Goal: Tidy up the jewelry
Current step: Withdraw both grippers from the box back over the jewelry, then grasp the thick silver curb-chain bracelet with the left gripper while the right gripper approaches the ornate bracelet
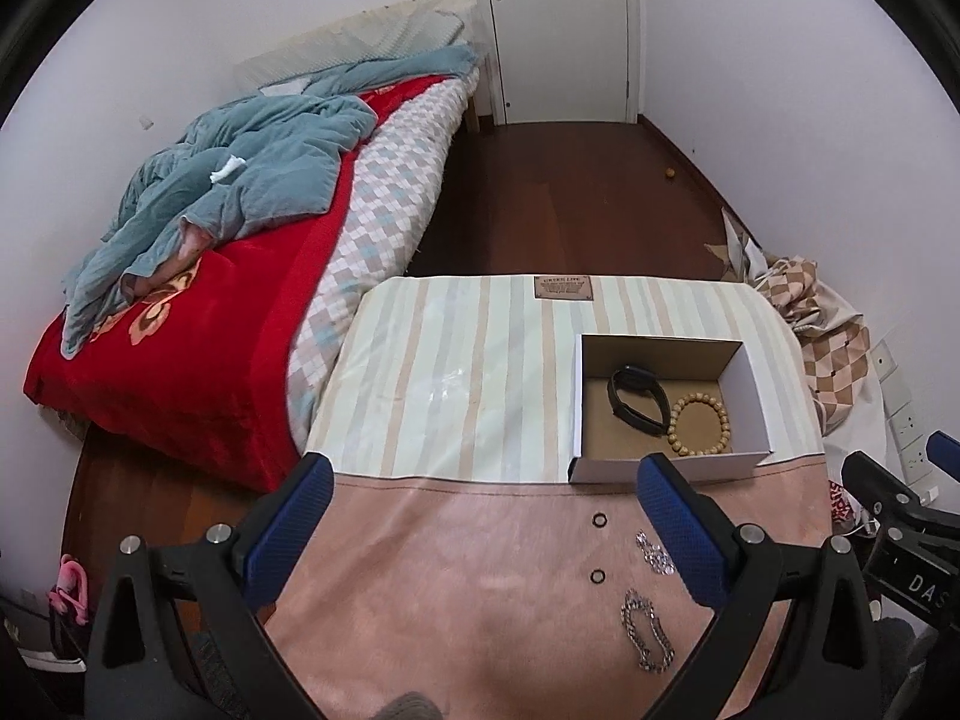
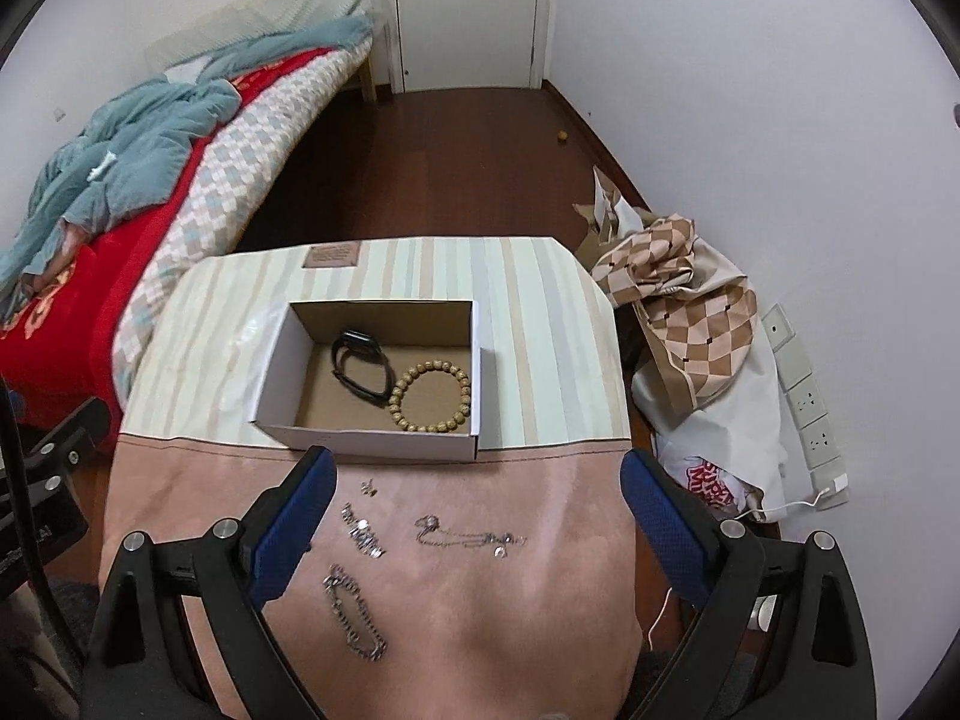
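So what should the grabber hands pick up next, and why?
Probably lower the open right gripper onto the thin silver necklace lying between its fingers. The box already holds the black band and bead bracelet; the silver pieces remain outside.

Matt cardboard box [image 2: 372,438]; wooden bead bracelet [image 2: 429,399]; shiny metal chain [image 2: 354,615]; soft pink cloth [image 2: 480,600].

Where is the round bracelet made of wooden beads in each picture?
Left wrist view: the tan wooden bead bracelet lies in the open cardboard box's near right corner.
Right wrist view: same bracelet, centre of the picture, inside the box.
Shared landmark: the black watch band beside it.
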Demonstrator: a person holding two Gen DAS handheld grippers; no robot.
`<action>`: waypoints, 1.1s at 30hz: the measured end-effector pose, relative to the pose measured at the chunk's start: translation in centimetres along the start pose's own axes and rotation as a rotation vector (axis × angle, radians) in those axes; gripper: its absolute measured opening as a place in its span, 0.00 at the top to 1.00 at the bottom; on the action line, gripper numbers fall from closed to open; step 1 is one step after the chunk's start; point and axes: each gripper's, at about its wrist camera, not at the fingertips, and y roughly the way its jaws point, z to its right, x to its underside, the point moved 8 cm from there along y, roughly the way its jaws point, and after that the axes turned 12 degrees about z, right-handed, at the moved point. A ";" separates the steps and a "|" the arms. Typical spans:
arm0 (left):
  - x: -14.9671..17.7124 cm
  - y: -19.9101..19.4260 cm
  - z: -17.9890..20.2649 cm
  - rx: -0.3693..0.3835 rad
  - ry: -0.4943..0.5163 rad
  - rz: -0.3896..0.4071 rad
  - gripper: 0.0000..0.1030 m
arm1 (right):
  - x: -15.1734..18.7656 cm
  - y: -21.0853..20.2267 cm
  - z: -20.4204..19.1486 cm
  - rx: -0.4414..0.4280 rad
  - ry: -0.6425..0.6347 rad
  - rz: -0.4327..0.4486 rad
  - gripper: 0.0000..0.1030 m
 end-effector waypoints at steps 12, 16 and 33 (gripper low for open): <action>8.4 0.2 1.7 0.018 0.015 -0.126 0.00 | 8.0 0.0 2.2 -0.013 0.069 -0.090 0.06; 13.3 2.2 3.7 0.064 0.013 -0.236 0.00 | 13.2 2.5 3.7 -0.037 0.123 -0.183 0.35; 19.2 7.3 12.2 0.270 0.074 -0.361 0.68 | 19.9 6.1 7.8 -0.035 0.264 -0.261 0.38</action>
